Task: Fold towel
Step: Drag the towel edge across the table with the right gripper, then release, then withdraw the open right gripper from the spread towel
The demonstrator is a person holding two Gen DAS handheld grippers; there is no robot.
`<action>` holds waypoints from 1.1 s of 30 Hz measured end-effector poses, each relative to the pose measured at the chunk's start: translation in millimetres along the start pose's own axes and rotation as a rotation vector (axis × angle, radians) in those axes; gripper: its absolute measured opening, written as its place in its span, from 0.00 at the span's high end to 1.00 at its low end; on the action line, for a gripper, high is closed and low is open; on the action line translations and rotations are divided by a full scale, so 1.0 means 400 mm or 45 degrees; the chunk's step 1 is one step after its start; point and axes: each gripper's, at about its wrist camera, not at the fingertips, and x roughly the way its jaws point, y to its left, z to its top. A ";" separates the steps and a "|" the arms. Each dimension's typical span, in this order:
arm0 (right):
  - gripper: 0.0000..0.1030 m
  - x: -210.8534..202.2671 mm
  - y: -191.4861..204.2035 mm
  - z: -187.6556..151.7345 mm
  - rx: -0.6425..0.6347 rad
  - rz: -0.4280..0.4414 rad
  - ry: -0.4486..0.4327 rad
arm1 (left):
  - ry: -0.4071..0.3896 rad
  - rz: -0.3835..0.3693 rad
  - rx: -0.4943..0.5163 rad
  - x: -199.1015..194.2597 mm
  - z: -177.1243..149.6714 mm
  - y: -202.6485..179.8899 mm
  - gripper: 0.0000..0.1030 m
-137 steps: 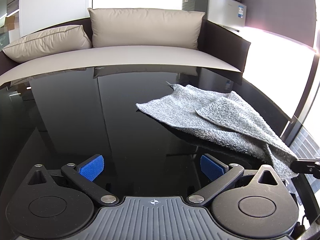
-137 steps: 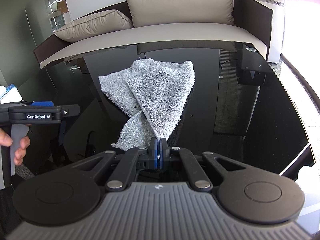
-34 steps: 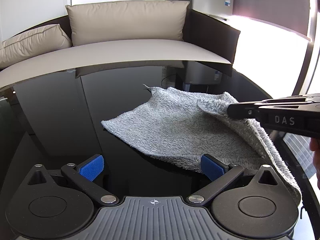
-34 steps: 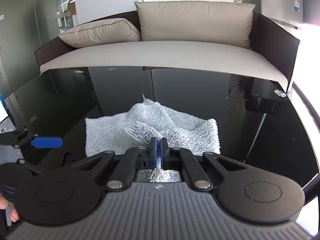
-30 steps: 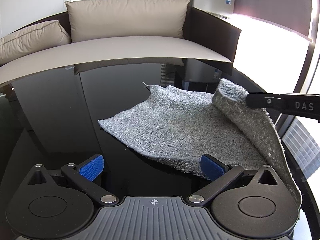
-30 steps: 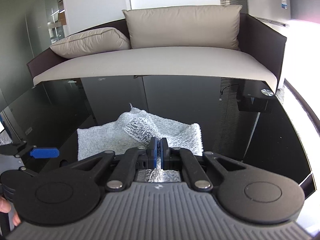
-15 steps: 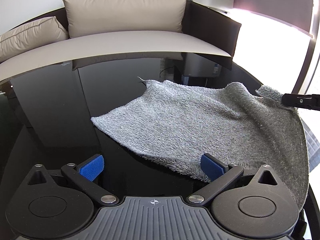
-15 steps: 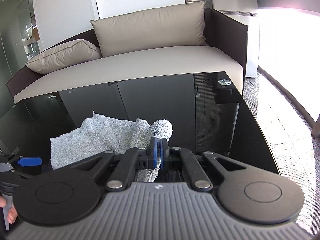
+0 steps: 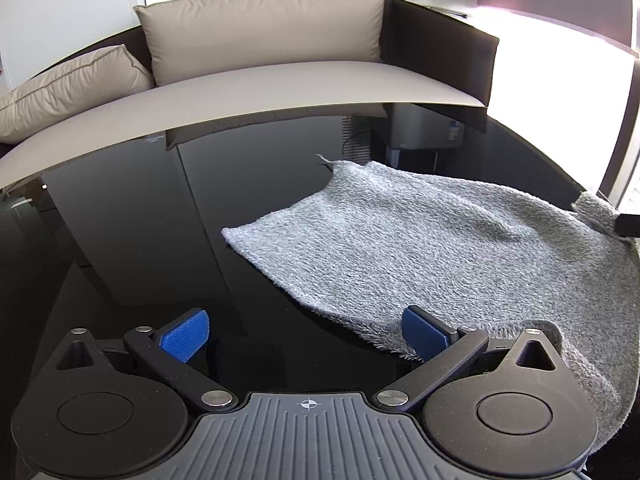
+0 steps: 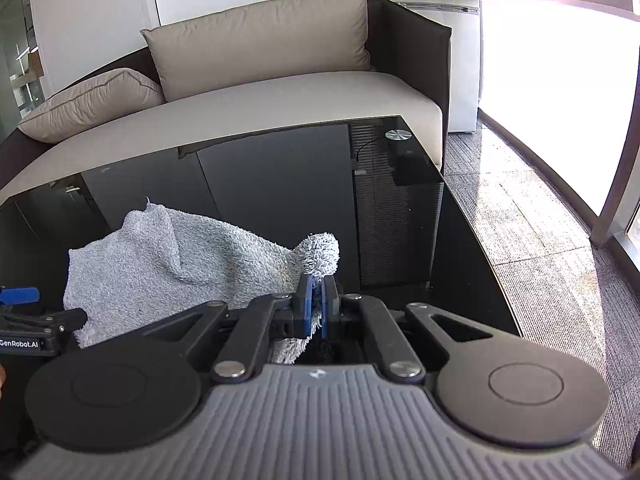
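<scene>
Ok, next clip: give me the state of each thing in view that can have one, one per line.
Grey towel: spread open in a single layer on the black glass table, one corner pinched and lifted.
Right gripper: shut on that towel corner.
Left gripper: open, holding nothing, its right pad at the towel's near edge.

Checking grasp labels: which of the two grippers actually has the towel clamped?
The right gripper: its blue pads are shut on a corner of the grey towel. The left gripper is wide open, nothing between its pads.
</scene>
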 end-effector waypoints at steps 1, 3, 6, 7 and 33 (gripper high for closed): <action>0.97 -0.001 0.004 -0.003 -0.005 0.004 0.002 | 0.006 0.003 -0.012 0.004 0.003 0.009 0.01; 0.96 -0.002 0.012 -0.008 -0.014 0.013 0.011 | 0.015 0.011 -0.031 0.013 0.012 0.028 0.01; 0.96 -0.004 0.022 -0.013 -0.024 0.029 0.028 | 0.019 0.028 -0.029 0.022 0.021 0.042 0.01; 0.96 -0.005 0.027 -0.016 -0.027 0.036 0.038 | 0.019 0.035 -0.030 0.025 0.024 0.046 0.01; 0.54 -0.022 0.058 0.000 -0.048 0.216 -0.087 | -0.026 -0.202 0.049 -0.093 -0.010 -0.087 0.01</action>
